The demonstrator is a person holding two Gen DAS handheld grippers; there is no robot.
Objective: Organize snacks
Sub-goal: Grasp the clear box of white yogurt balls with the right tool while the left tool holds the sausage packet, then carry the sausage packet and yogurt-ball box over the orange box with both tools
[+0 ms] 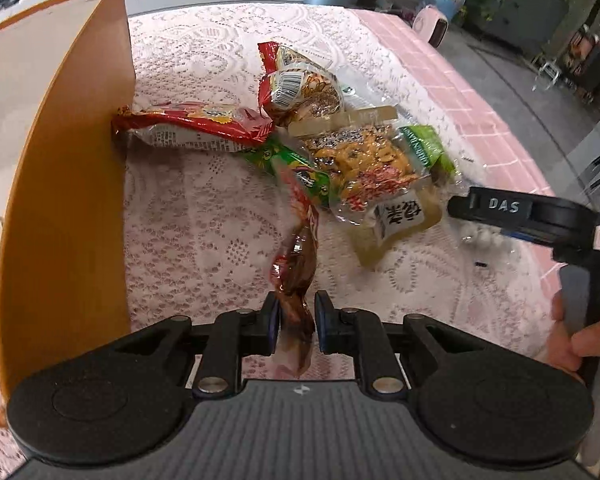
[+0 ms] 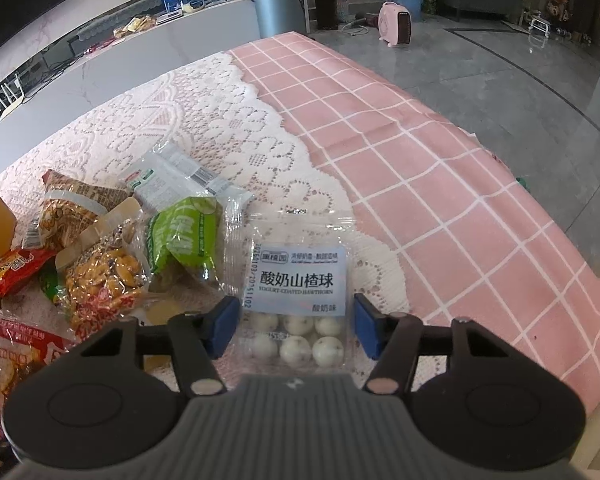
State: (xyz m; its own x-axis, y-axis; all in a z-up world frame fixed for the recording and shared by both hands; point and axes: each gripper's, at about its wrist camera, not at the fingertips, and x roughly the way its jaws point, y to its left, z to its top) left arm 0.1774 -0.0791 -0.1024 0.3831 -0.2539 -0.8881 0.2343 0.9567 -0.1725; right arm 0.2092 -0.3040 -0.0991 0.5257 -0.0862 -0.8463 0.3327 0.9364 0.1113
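Between the pads of your left gripper [image 1: 296, 320] you held a dark brown snack packet [image 1: 296, 280] clenched, its free end hanging over the lace tablecloth [image 1: 204, 240]. Your right gripper [image 2: 296, 326] stood unclenched around the clear bag of yogurt-coated hawthorn balls [image 2: 296, 300], which lay flat on the lace, its blue pads [image 2: 366, 326] just clear of the bag's edges. Beyond lay the heap: a peanut pack [image 1: 360, 160], a green packet [image 2: 184, 236], and a red packet [image 1: 196, 128] touching the orange box wall [image 1: 72, 200]. Farther off, the pink checked cloth [image 2: 420, 160] was bare.
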